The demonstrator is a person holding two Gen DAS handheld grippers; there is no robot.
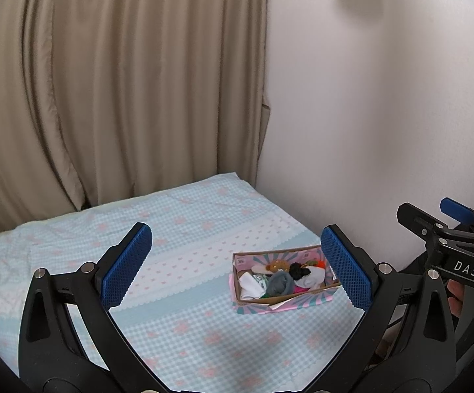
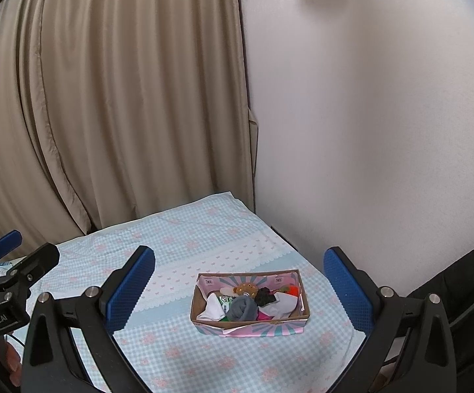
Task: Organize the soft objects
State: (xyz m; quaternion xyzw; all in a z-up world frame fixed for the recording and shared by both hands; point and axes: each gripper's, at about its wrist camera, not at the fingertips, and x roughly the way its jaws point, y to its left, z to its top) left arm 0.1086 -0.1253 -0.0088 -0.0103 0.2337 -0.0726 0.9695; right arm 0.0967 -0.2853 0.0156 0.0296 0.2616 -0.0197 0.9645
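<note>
A small cardboard box (image 1: pixel 306 304) with pink and teal striped sides sits on the bed; it also shows in the right wrist view (image 2: pixel 201 304). It holds soft items: a grey rolled sock (image 2: pixel 242 308), white socks (image 2: pixel 215 308), a black piece (image 2: pixel 265 296), a small brown plush (image 2: pixel 245 290) and something orange-red (image 2: pixel 294 290). My left gripper (image 1: pixel 235 267) is open and empty, held above and short of the box. My right gripper (image 2: pixel 238 288) is open and empty, with the box seen between its fingers, well beyond them.
The bed has a light blue checked sheet (image 1: pixel 184 235) with pink flowers. Beige curtains (image 1: pixel 106 82) hang behind it and a white wall (image 1: pixel 384 98) runs along its right side. The right gripper's body (image 1: pixel 460 255) appears at the left view's right edge.
</note>
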